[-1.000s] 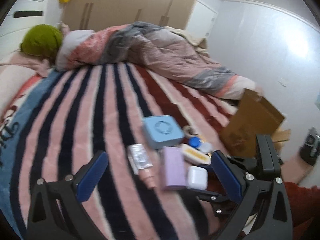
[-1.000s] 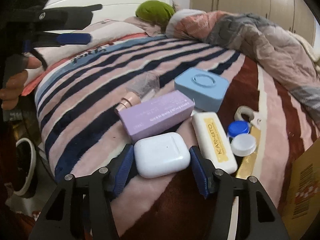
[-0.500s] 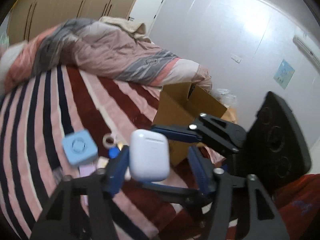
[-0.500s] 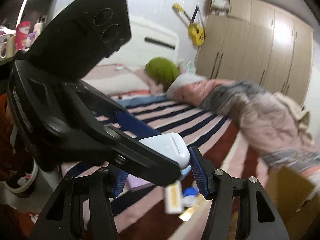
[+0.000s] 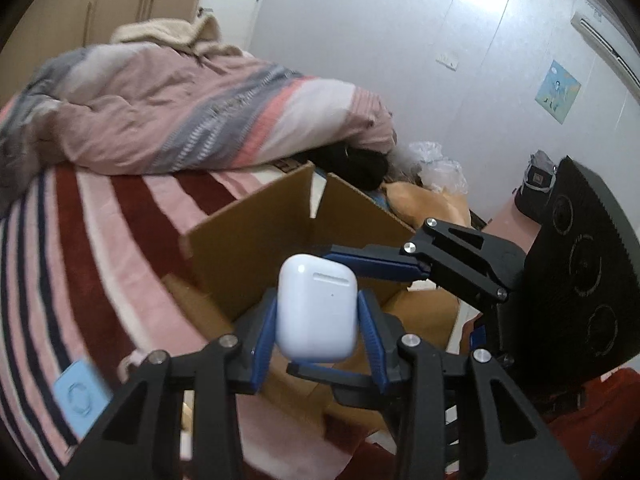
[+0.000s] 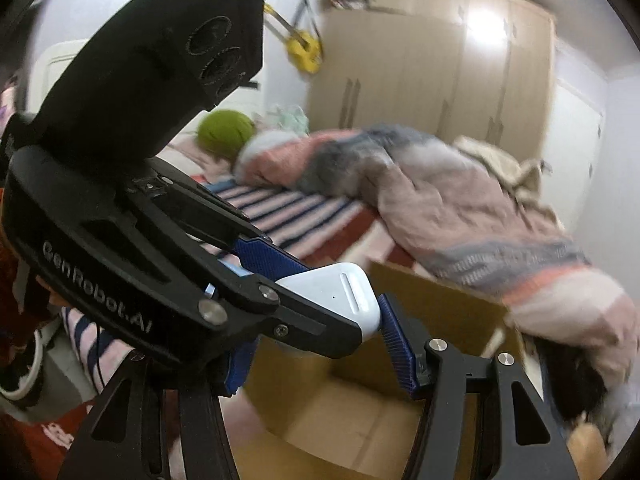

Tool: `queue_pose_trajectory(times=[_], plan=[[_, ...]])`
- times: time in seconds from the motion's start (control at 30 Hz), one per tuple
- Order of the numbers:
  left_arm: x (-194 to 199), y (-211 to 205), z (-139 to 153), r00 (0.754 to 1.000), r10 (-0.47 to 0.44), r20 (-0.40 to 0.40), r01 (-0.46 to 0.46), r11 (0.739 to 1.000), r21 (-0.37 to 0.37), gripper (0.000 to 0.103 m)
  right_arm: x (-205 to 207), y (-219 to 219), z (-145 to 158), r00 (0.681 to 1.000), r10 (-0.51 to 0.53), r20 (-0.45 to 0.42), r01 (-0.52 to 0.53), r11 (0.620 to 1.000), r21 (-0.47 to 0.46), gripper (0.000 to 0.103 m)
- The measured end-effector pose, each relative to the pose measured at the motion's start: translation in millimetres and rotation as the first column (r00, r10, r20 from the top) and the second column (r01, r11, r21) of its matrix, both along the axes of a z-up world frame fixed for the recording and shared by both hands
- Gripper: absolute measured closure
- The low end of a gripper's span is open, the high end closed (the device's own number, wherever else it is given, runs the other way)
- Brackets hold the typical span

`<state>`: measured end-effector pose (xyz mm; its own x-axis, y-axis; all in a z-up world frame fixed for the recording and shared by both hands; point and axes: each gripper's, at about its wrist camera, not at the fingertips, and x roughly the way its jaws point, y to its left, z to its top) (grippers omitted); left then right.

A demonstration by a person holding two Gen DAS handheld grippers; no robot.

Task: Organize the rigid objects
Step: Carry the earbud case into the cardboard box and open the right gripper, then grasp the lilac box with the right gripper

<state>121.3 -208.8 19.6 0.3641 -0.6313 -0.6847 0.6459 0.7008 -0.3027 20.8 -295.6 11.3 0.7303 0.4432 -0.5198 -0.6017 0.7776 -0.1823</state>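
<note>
Holding a white earbud case [image 5: 317,312] between its blue pads, the left gripper [image 5: 318,334] pinches it from both sides above the open cardboard box [image 5: 256,236] at the edge of the striped bed [image 5: 80,248]. The right gripper [image 6: 316,344] also has its pads around the same case [image 6: 344,292]; whether they press it I cannot tell. A blue square box [image 5: 80,394] lies on the bed.

We are wearing red sleeves [image 5: 592,432] and carrying two matte black grippers: the left gripper [image 5: 318,340] and right gripper [image 6: 316,344] are showing ribbed blue pads, silver screws and white "GenRobot.AI" lettering [image 6: 96,288].
</note>
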Motion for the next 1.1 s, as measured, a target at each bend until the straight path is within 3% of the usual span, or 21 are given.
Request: queue_pose_trajectory(times=[0.1,0.17,0.2,0.23,0.3,0.47,0.57,0.7,0.87,0.97,1.03,1.1], plan=[[12.7,-13.8,-8.3,0.999,-0.003,-0.041,0.004,1.000,0.023,0.066,22.2,-18.4,-2.9,0.995,-0.035,-0.093,0.036,0.999,0.002,0.049],[20.4,-15.8,-12.5,0.999,0.022,-0.043,-0.020,0.999,0.043,0.058,34.0,-23.4,-5.6,0.987,-0.057,-0.147,0.056,0.998,-0.012,0.049],[21.9,-14.5,-12.1,0.999,0.032,-0.036,-0.030,0.998,0.046,0.047,35.5,-26.9,-6.2,0.985,-0.069,-0.158,0.067,0.998,-0.016,0.046],[21.6,-10.8,-10.6,0.999,0.043,-0.024,-0.042,0.998,0.040,0.036,38.4,-26.6,-6.2,0.982,-0.079,-0.170,0.074,0.997,-0.033,0.042],[19.4,-2.1,-6.3,0.998,0.061,0.000,-0.061,0.998,0.031,0.028,37.0,-26.0,-4.6,0.981,-0.086,-0.172,0.079,0.996,-0.050,0.018],[4.7,34.7,11.1,0.990,0.129,0.061,-0.130,0.991,0.014,0.024,35.7,-20.7,-2.1,0.981,-0.095,-0.168,0.087,0.994,-0.059,0.016],[-9.8,65.8,23.6,0.974,0.198,0.108,-0.201,0.979,0.017,0.022,26.6,-9.5,3.3,0.989,-0.077,-0.127,0.072,0.997,-0.042,0.000],[-37.1,121.7,35.9,0.936,0.303,0.180,-0.310,0.951,0.013,0.017,4.7,20.9,15.7,0.998,-0.005,-0.065,0.003,1.000,-0.025,0.000],[-64.8,188.0,28.2,0.889,0.410,0.205,-0.417,0.909,-0.008,0.016,-16.9,83.3,19.6,0.975,0.170,-0.142,-0.167,0.985,0.036,0.000],[-79.3,227.3,12.7,0.851,0.481,0.213,-0.491,0.871,-0.006,0.015,-23.2,125.7,4.3,0.936,0.278,-0.216,-0.273,0.961,0.056,0.000],[-88.0,254.0,-3.6,0.814,0.537,0.221,-0.551,0.835,0.002,0.007,-25.1,151.1,-13.6,0.925,0.295,-0.241,-0.293,0.955,0.046,0.000],[-93.8,273.0,-17.8,0.791,0.568,0.228,-0.585,0.811,0.009,0.006,-28.6,172.5,-39.0,0.918,0.288,-0.274,-0.290,0.956,0.031,0.000]])
